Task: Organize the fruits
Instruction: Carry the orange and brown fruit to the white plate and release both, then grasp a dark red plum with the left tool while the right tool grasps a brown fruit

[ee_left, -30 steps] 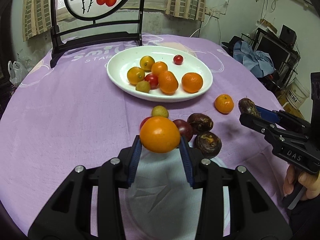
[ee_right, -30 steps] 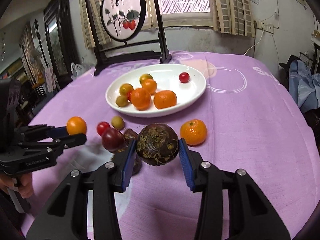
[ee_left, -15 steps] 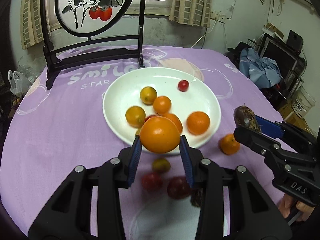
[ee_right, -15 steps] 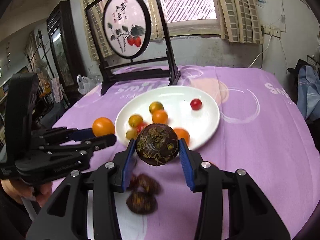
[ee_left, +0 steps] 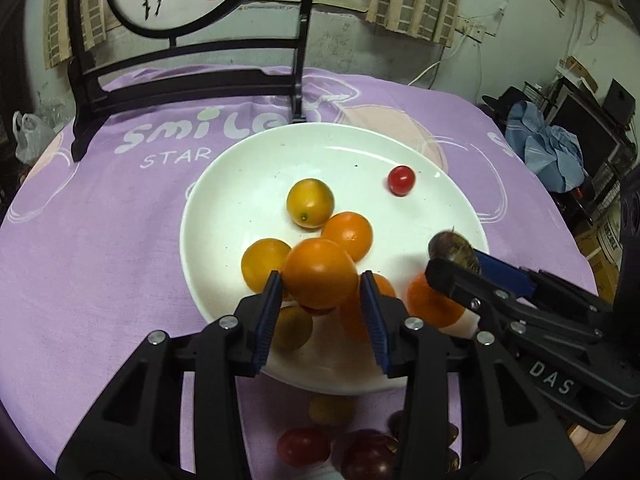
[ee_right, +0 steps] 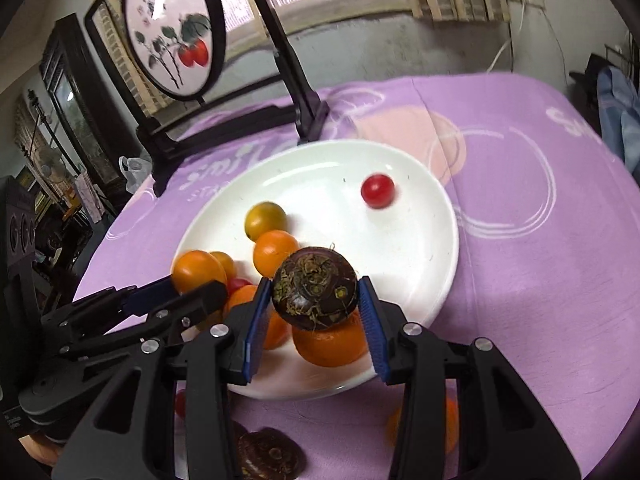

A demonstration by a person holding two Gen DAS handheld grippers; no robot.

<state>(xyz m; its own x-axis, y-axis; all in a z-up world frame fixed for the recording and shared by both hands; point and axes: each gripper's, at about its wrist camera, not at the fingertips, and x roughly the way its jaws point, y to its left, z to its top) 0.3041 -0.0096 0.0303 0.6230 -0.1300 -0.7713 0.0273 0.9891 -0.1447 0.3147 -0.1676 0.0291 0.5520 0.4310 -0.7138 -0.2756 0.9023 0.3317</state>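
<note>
Left gripper (ee_left: 320,300), jaws just eased, still cradles orange (ee_left: 320,272); right gripper (ee_right: 314,320) grasps dark bulb (ee_right: 315,287). Release both low over plate (ee_left: 248,168), into far bare patch.

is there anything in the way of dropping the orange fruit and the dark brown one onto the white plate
Only the fruit already there. The left gripper holds the orange fruit over a cluster of oranges at the near side of the white plate; the right gripper holds the dark brown fruit above another orange. The far half is mostly bare.
</note>
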